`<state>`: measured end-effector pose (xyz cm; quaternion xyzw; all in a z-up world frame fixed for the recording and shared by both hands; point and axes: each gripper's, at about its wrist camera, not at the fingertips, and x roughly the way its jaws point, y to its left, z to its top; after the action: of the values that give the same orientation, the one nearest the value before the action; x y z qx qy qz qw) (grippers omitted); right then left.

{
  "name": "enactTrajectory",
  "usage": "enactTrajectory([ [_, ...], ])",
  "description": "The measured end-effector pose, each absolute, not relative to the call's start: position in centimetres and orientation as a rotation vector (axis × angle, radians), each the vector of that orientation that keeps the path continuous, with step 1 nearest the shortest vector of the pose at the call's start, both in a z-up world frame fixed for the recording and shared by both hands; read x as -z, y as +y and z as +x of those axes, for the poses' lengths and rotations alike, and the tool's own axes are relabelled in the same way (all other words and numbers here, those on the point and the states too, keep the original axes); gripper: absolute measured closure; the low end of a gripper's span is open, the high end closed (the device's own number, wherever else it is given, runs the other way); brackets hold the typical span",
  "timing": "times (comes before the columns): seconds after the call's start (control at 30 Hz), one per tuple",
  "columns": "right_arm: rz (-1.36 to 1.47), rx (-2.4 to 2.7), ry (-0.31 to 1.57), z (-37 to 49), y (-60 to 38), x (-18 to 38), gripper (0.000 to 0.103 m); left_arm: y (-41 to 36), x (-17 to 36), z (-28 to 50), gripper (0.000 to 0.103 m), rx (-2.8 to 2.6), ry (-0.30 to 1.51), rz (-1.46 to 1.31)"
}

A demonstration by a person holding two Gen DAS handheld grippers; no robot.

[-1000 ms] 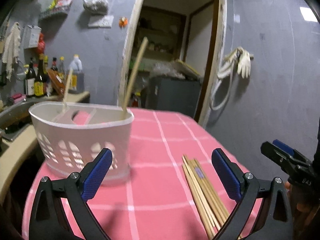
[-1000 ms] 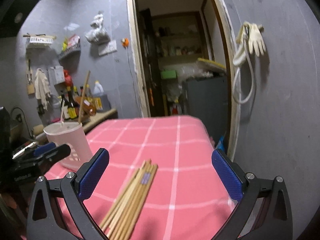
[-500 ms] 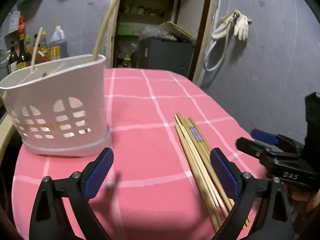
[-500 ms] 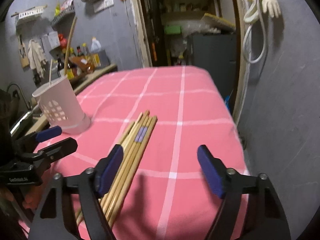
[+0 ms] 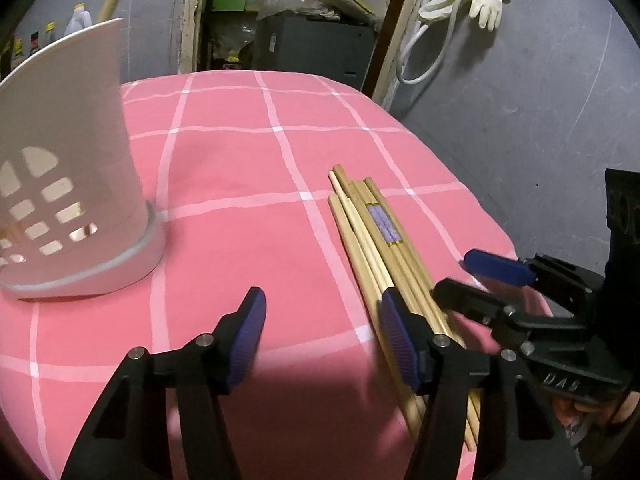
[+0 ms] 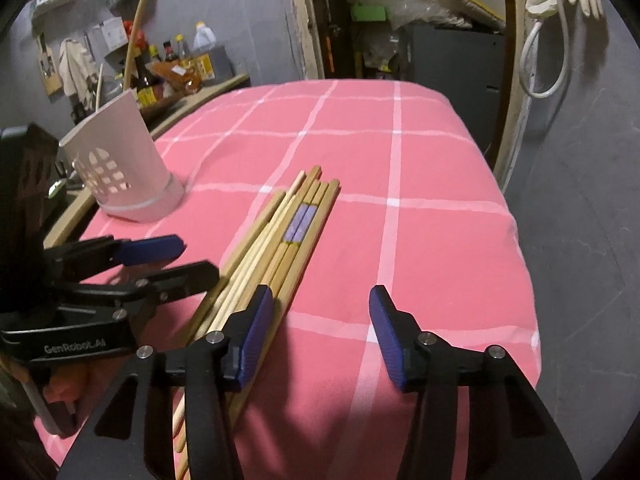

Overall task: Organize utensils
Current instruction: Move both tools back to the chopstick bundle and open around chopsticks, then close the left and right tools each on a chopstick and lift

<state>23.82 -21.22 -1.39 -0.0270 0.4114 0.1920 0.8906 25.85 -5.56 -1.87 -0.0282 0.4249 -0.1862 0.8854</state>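
Looking along the left tongs (image 5: 322, 320), their blue pads stand moderately apart and hold nothing, low over the pink checked tabletop (image 5: 240, 168). The bundle of long wooden chopsticks (image 5: 376, 240) lies flat just right of them, passing under the right pad. The white perforated plastic utensil holder (image 5: 68, 184) stands far left. The right tongs (image 5: 472, 280) sit open beside the bundle.

From the right view, the right tongs (image 6: 320, 320) gape empty, left pad over the chopsticks (image 6: 288, 236); the holder (image 6: 124, 168) stands far left.
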Motion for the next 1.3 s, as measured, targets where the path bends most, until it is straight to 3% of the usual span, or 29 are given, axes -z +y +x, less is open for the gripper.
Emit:
enactTrajectory([
  [0.3,-0.076,-0.377,0.866,24.7,-20.8,1.4,0.056,-6.8,2.3,26.2,0.073,0.397,0.899,-0.018],
  [0.57,-0.107,-0.371,0.875,25.1,-20.3,1.3,0.059,-6.6,2.6,26.3,0.083,0.379,0.917,-0.014],
  [1.3,-0.091,-0.346,0.996,28.7,-19.1,1.7,0.07,-6.9,2.3,27.4,0.088,0.422,0.966,-0.037],
])
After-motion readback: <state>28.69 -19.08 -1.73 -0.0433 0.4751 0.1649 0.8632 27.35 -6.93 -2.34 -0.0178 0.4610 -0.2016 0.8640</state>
